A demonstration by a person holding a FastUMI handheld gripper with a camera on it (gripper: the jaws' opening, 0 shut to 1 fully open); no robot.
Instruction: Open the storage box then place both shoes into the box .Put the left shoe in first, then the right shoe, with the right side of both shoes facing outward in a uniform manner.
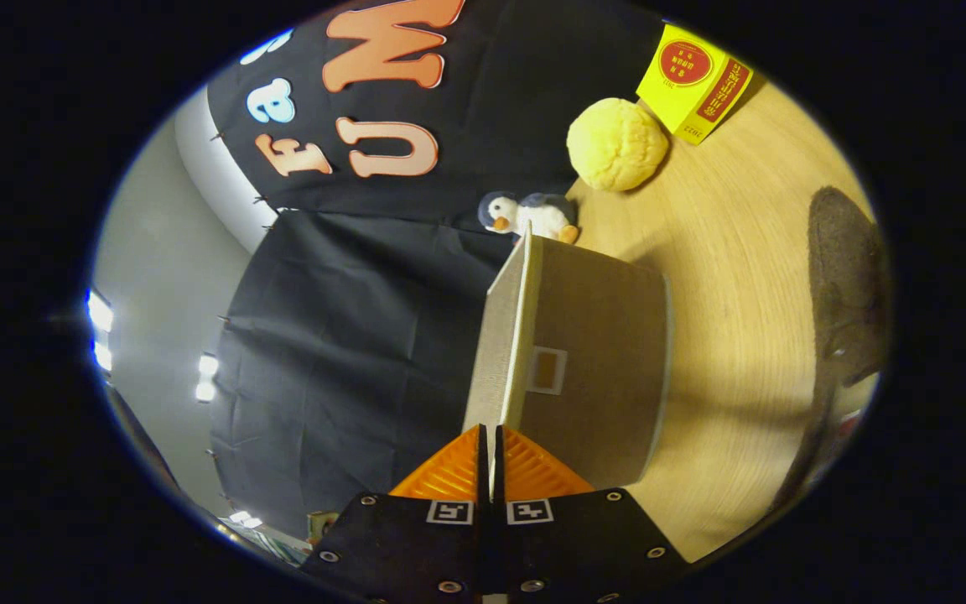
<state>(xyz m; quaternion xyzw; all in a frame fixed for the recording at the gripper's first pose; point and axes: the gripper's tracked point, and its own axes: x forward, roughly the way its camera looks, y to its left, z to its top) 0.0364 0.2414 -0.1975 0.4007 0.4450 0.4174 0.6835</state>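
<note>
My gripper (490, 457) is rolled onto its side, so the table stands upright in the view. Its two orange fingers (449, 474) are pressed together on the thin edge of the storage box's lid (500, 335), a pale ribbed panel swung up and away from the box. The grey-brown fabric box (609, 361) with a small label window (547, 371) lies just ahead of the fingers, on the lid's table side. A dark brown fuzzy shoe (848, 277) rests on the table beyond the box's far side, partly cut off.
The wooden table (734, 252) carries a yellow plush ball (617, 143), a yellow carton (693, 80) and a small penguin toy (529, 216), all beyond the box near the black cloth wall (349, 335). Bare wood lies between box and shoe.
</note>
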